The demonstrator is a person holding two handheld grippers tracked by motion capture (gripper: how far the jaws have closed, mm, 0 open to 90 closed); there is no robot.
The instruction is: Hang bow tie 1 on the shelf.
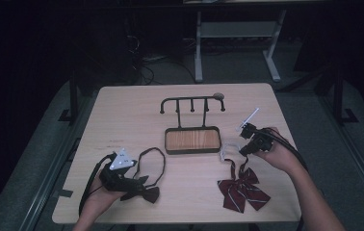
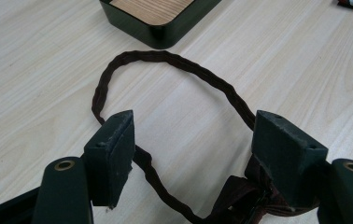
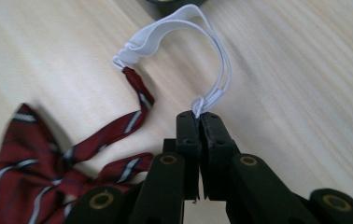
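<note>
The room is dark around a pale wood table (image 1: pixel 122 115); a hook stand (image 1: pixel 192 132) sits mid-table; the left tool (image 2: pixel 191 144) gapes over a dark bow tie (image 1: pixel 141 190); the right tool (image 3: pixel 200 122) pinches the white elastic (image 3: pixel 184 23) of a red bow tie (image 1: pixel 241 188) near the front edge.

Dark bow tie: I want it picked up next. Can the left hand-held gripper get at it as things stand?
Probably yes: the left hand-held gripper is open right over the dark bow tie, its loop between the jaws, nothing in between.
</note>
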